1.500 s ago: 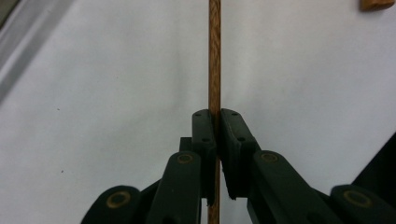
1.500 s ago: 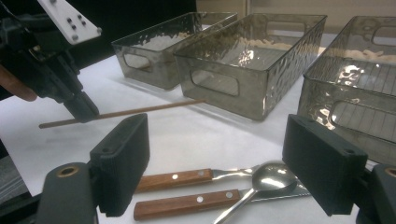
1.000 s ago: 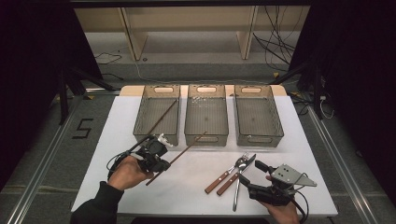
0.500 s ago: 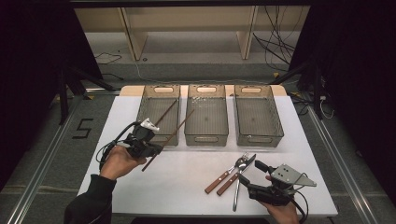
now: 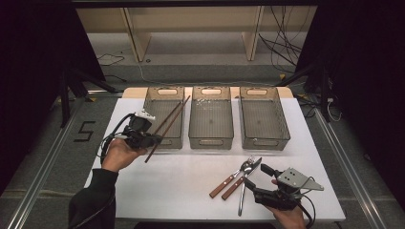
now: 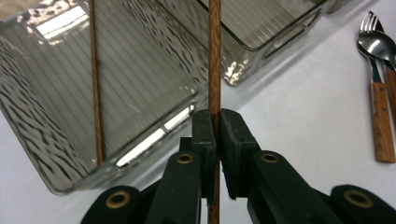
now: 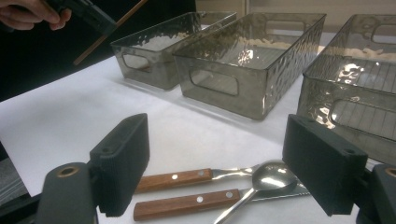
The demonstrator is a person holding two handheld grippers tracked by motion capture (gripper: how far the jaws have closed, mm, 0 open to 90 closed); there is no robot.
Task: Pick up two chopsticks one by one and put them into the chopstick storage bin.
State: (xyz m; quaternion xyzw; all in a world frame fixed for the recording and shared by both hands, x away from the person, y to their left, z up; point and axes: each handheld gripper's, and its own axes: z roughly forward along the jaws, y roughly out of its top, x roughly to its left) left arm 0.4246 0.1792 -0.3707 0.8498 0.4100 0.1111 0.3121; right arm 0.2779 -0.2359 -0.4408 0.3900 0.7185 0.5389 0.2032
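Observation:
My left gripper is shut on a brown wooden chopstick, held above the near edge of the left bin and angled across it toward the far right. A second chopstick lies inside that bin. My right gripper stands open, low over the table's near right, its jaws framing wooden-handled cutlery and a spoon.
Three smoky clear bins stand in a row at the table's far side, with the middle bin and right bin beside the left one. White tabletop lies between my hands. The table's edge is close behind the right gripper.
My left hand has carried the chopstick left and away from me, from the table's middle front to the left bin, and the stick now points more steeply. The right gripper has stayed put.

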